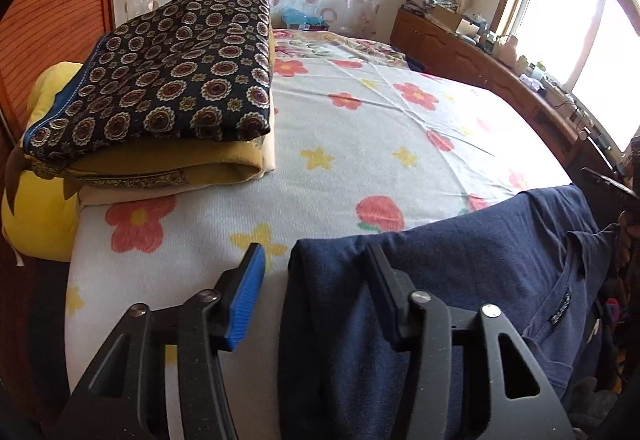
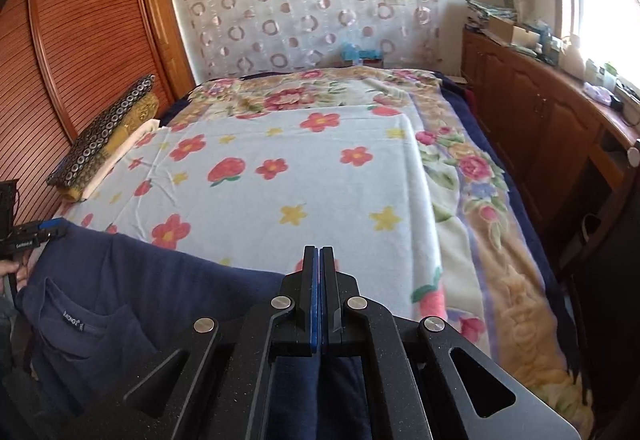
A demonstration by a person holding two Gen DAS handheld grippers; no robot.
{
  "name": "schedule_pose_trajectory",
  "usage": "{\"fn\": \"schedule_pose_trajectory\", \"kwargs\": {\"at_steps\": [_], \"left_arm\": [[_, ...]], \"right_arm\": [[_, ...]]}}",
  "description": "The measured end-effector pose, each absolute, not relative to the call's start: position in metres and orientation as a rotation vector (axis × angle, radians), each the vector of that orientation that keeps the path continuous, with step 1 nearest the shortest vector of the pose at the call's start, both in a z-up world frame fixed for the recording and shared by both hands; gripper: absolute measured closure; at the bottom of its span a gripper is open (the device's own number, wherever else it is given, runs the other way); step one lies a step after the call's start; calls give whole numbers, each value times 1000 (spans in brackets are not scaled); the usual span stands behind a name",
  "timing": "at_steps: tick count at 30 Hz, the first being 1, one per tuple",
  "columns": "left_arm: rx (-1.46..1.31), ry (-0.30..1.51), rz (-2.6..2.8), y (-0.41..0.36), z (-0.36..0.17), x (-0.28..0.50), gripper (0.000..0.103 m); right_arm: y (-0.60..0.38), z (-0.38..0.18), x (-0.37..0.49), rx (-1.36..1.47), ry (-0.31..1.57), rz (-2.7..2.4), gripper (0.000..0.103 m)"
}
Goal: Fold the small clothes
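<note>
**Left wrist view: navy T-shirt at the near edge of the bed**

My left gripper (image 1: pixel 316 260) stands spread, the navy T-shirt (image 1: pixel 460 280) bunched between its jaws; the blue pad (image 1: pixel 246 296) is clear of the cloth. My right gripper (image 2: pixel 319 268) is pressed together, pinching the shirt's fabric. The shirt lies over the flowered blanket's (image 2: pixel 300 180) near edge

The right tool (image 2: pixel 320 260) has its jaws closed on a dark navy cotton T-shirt (image 2: pixel 132 292), draped at the near edge of the flower-printed white blanket (image 2: pixel 304 184); the left tool (image 2: pixel 48 230) sits at the shirt's far left corner
</note>
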State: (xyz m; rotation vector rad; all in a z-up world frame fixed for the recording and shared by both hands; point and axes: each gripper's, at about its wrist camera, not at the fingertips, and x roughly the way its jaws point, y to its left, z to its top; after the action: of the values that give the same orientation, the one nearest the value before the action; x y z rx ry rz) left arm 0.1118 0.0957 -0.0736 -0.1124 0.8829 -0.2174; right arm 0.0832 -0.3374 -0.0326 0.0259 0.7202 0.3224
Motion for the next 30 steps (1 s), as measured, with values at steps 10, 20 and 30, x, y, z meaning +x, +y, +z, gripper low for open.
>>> {"fn": "schedule_pose_trajectory", "kwargs": {"at_steps": [10, 20, 30], "left_arm": [[-144, 729, -204, 101, -47, 73, 95], [-155, 745, -196, 100, -49, 74, 96], [-109, 837, -171, 95, -67, 84, 96]], "right_arm": [[-325, -52, 103, -66, 804, 307, 97], [-330, -51, 95, -25, 778, 318, 64], [-322, -61, 106, -60, 869, 365, 54]]}}
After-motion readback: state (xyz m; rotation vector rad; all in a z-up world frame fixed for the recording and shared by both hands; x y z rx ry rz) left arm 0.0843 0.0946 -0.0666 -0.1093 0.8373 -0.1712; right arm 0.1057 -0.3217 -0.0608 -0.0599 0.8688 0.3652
